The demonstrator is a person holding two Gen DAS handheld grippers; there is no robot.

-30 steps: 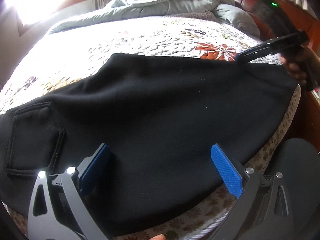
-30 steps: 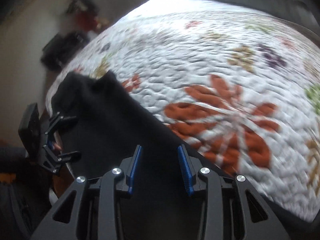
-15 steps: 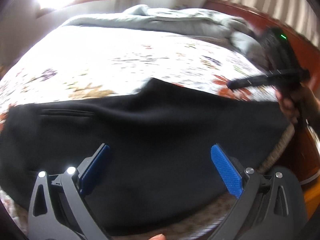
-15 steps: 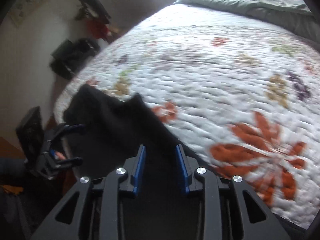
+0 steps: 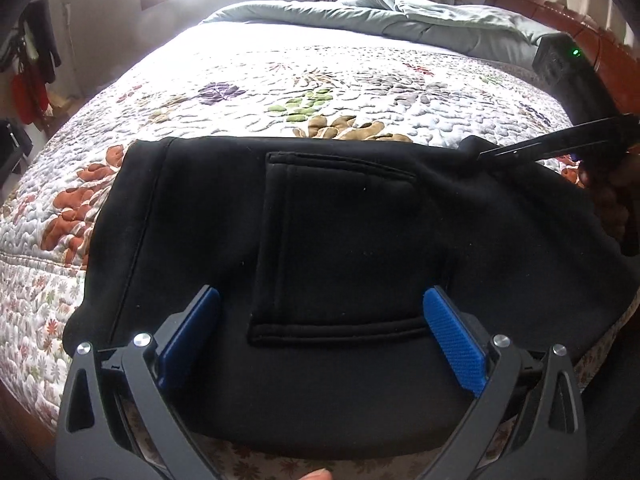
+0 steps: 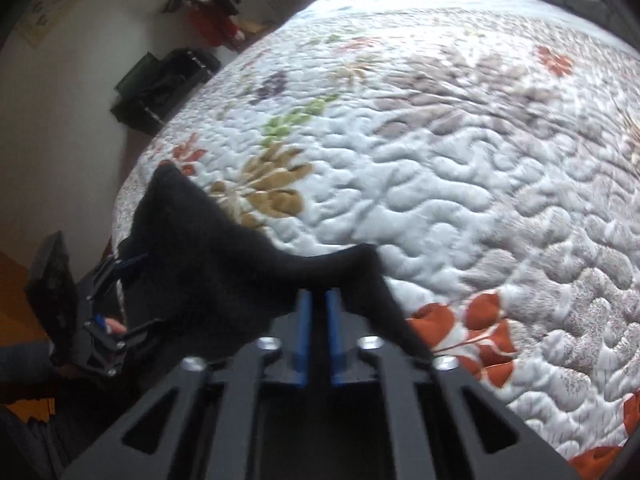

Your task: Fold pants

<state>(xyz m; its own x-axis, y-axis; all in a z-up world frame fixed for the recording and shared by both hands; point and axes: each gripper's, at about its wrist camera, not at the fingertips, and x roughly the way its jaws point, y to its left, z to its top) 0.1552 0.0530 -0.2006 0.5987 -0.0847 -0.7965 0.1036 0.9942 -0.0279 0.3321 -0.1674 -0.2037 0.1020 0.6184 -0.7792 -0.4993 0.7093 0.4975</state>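
While the black pants [image 5: 340,248] lie spread on the bed's floral quilt [image 5: 320,80], pocket up, the left hand-held gripper [image 5: 320,340] hovers wide open and the right hand-held gripper [image 6: 318,308] pinches their far edge.

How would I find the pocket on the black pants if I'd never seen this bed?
Start at the big bed with the white flowered quilt. The black fleece pants lie across its near edge. In their middle, between the open left gripper's blue pads, sits the square patch pocket, the only part outlined by raised stitched seams.
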